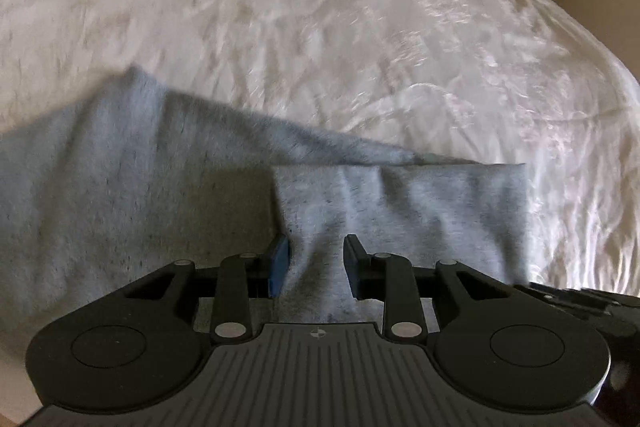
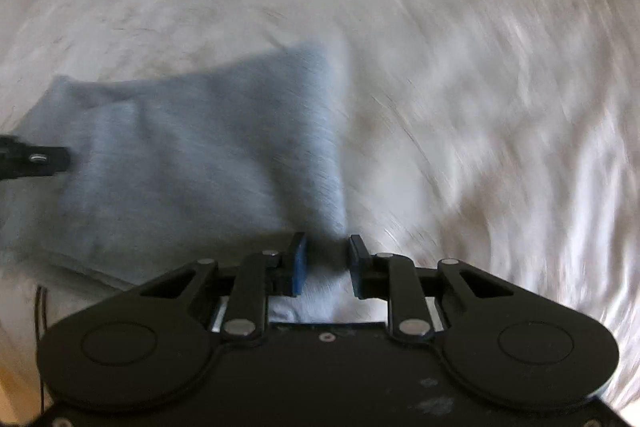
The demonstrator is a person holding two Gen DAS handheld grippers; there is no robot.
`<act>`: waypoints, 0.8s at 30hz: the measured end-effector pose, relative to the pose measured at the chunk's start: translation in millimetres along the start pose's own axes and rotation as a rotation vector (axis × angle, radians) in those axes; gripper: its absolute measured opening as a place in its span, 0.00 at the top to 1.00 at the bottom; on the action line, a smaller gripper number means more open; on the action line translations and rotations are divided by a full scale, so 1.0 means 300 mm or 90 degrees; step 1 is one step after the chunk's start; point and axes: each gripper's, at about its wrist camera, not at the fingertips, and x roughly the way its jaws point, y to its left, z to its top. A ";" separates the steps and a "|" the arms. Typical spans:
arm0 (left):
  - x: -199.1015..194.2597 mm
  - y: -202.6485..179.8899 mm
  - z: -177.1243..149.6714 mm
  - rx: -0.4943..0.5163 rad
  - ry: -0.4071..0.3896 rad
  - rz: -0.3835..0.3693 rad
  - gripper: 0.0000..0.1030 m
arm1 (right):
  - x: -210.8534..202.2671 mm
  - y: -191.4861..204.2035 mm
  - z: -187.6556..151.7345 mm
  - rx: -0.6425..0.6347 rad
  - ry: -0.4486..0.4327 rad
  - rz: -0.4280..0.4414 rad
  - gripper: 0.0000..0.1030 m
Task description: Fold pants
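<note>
Grey, soft knit pants (image 1: 120, 195) are lying across the lower half of the left wrist view, spreading from the left edge to a straight hem at centre right, on a white crinkled bedspread (image 1: 360, 27) that is filling the rest of the frame. One fold of the fabric is overlapping another along a slanted edge through the middle. The left gripper (image 1: 317, 261), a black two-finger tool with a blue pad on one finger, is sitting at lower centre; its jaws are standing apart with grey cloth bunching up between them, though whether the pads are pressing that cloth cannot be told. At the lower right edge, part of another black tool is showing.

In the right wrist view, which is blurred, the pants (image 2: 192, 147) are occupying the left half of the frame over the bedspread (image 2: 480, 87). The right gripper (image 2: 328, 263) is at lower centre, jaws apart, with a narrow corner of the grey fabric running down between the fingers. A black finger is touching the cloth at the left edge.
</note>
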 end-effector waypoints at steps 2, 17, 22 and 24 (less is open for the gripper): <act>-0.033 -0.030 -0.006 0.026 -0.020 -0.004 0.72 | -0.044 -0.061 -0.015 0.063 -0.022 0.033 0.76; -0.009 -0.073 -0.080 0.068 0.008 -0.013 0.71 | -0.153 0.015 -0.210 0.011 -0.035 0.056 0.54; 0.037 -0.073 -0.068 0.084 0.032 -0.005 0.71 | -0.108 0.077 -0.207 0.035 -0.043 0.039 0.48; 0.064 -0.065 -0.073 0.082 0.045 0.006 0.71 | -0.089 0.084 -0.204 0.055 -0.043 0.031 0.48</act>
